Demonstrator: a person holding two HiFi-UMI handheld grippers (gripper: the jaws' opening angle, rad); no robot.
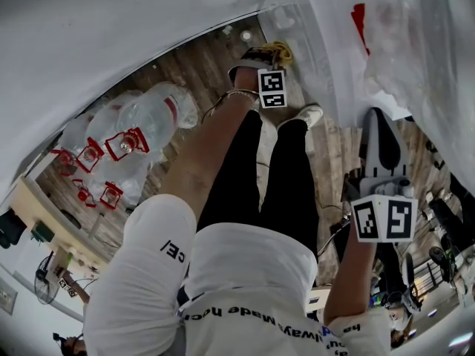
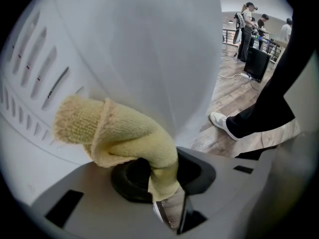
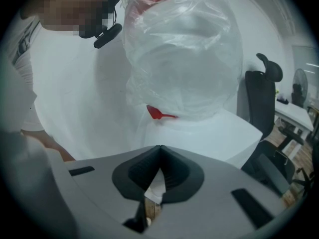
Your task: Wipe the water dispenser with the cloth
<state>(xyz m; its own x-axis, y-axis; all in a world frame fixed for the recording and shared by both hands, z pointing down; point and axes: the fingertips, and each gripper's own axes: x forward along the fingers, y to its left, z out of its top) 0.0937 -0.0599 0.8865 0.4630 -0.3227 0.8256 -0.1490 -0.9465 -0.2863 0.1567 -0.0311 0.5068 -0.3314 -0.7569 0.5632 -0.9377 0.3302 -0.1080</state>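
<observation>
The left gripper (image 2: 160, 179), jaws narrowed tight on a folded yellow cloth (image 2: 115, 129), holds it against the white side panel of the water dispenser (image 2: 149, 44); the cloth is pinched at its lower fold between the dark pads, and its thick free end bulges up and to the left of the jaws, lying on the panel just beside a row of vent slots (image 2: 45, 78); from the head view the same gripper (image 1: 274, 56) reaches far down along the dispenser's wall (image 1: 111, 28), near the wooden floor (image 1: 193, 73), with the cloth (image 1: 280, 49) showing as a yellow tuft past its marker cube (image 1: 272, 87); the right gripper (image 3: 159, 152) carries nothing, its jaws pressed together tip to tip, and points at the dispenser's top (image 3: 199, 133), where an upturned bottle (image 3: 184, 49) wrapped in clear plastic sits; in the head view that gripper (image 1: 378, 132) hangs at the right, just beside the wrapped bottle (image 1: 401, 43) and well apart from the cloth; spare bottles (image 1: 133, 139) with red caps lie on the floor to the left; a black office chair (image 3: 261, 98) stands beyond the dispenser, and several people (image 2: 249, 24) stand in the far background.
</observation>
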